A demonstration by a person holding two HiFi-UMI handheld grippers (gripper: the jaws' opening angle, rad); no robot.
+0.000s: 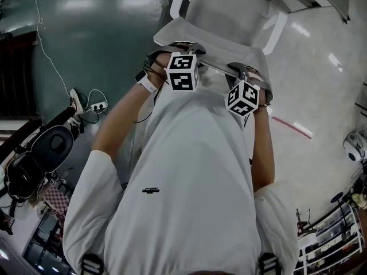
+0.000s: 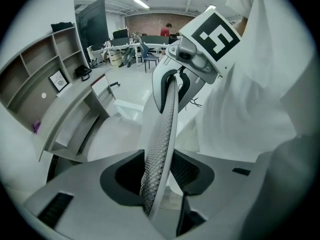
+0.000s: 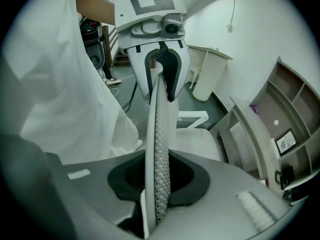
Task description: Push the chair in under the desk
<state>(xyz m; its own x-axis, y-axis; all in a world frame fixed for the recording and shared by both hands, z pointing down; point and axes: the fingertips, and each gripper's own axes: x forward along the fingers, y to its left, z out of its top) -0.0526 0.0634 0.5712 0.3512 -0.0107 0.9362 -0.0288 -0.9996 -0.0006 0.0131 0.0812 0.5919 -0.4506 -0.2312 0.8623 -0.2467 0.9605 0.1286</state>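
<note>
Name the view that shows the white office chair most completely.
The head view: the white office chair appears from above, with seat and both armrests. The left and right gripper views show only its mesh backrest edge-on, with part of the seat beyond.

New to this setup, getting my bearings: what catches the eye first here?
Both grippers clamp the top rim of a white mesh chair back: the left gripper and the right gripper face each other along it. In the head view their black-and-white marker cubes stand out against the person's white shirt. A curved desk with shelves shows at the left of the left gripper view.
</note>
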